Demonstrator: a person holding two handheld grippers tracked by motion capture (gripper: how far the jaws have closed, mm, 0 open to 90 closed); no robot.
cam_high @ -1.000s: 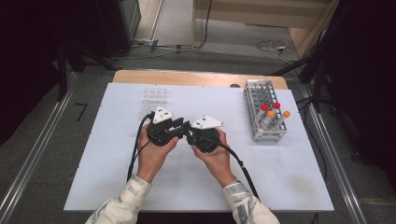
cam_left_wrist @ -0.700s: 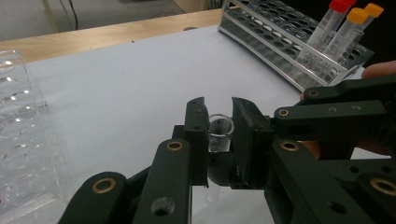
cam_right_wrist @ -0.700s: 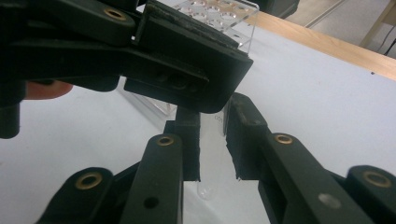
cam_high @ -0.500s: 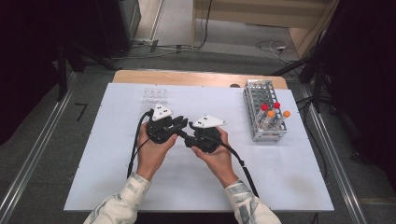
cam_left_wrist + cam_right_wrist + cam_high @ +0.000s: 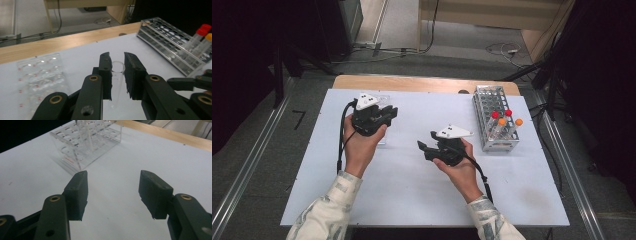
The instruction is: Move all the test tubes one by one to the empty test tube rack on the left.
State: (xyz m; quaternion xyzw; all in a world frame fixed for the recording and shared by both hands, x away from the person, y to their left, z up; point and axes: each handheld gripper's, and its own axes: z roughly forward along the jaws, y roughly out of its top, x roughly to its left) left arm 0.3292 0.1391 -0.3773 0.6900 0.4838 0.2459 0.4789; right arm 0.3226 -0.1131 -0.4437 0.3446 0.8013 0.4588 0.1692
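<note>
A clear uncapped test tube (image 5: 117, 77) stands upright between the pads of my left gripper (image 5: 117, 56), which is shut on it. In the high view the left gripper (image 5: 388, 113) is at the table's back left, over a clear plastic rack (image 5: 40, 72). My right gripper (image 5: 423, 146) sits near the table's middle, pointing left. Its jaws have just been opening, and the right gripper (image 5: 112, 182) has nothing but bare white table between them. The clear rack (image 5: 87, 142) lies ahead of it.
A metal tube rack (image 5: 494, 117) stands at the table's right with red-capped (image 5: 495, 115) and orange-capped tubes (image 5: 518, 122). A wooden strip (image 5: 422, 84) runs along the far edge of the white table (image 5: 412, 200). Dark frames and cables surround it.
The two grippers were touching at the table's middle and have parted. The left one went back and left with the tube. The right one drew slightly right, and its jaws opened.
</note>
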